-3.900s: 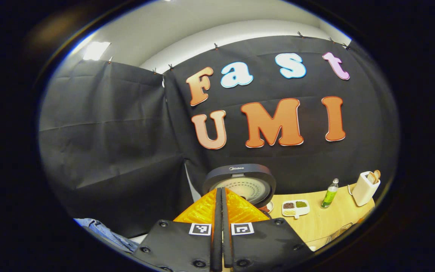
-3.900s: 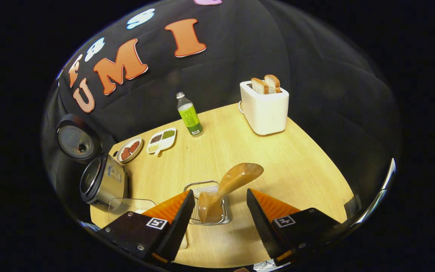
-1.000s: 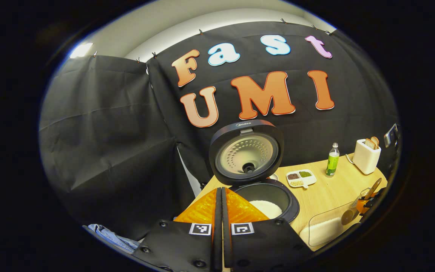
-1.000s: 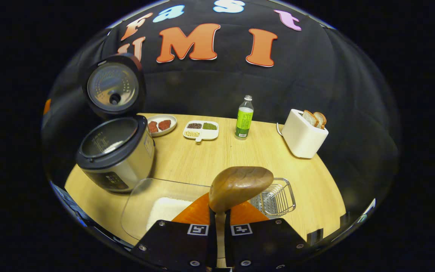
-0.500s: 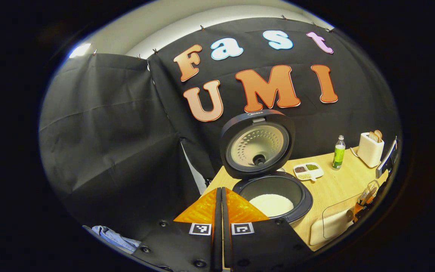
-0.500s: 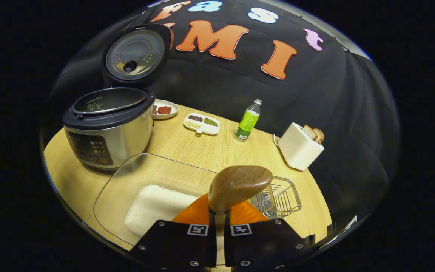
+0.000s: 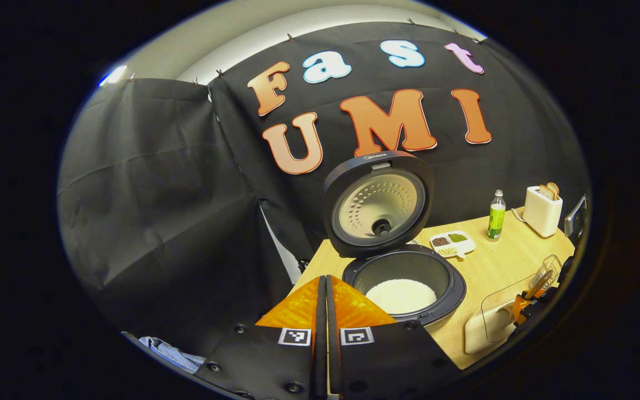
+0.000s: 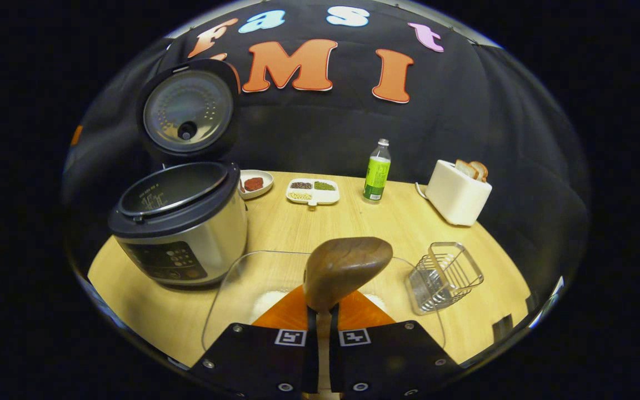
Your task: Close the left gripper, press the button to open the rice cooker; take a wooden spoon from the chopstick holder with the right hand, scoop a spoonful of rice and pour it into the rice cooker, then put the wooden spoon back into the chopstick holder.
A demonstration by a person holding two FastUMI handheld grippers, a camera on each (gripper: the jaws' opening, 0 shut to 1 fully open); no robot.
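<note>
The silver rice cooker with a black rim (image 8: 186,230) stands open on the pale wooden table (image 8: 320,225), its round lid (image 7: 378,204) upright and white rice (image 7: 401,295) in the pot. The left gripper (image 7: 326,294) hangs near the cooker, its 2 fingers pressed together on nothing. The right gripper (image 8: 323,304) clamps the brown wooden spoon (image 8: 345,270), bowl forward, above the clear plastic rice tray (image 8: 242,283). The wire chopstick holder (image 8: 445,276) stands just right of the tray.
</note>
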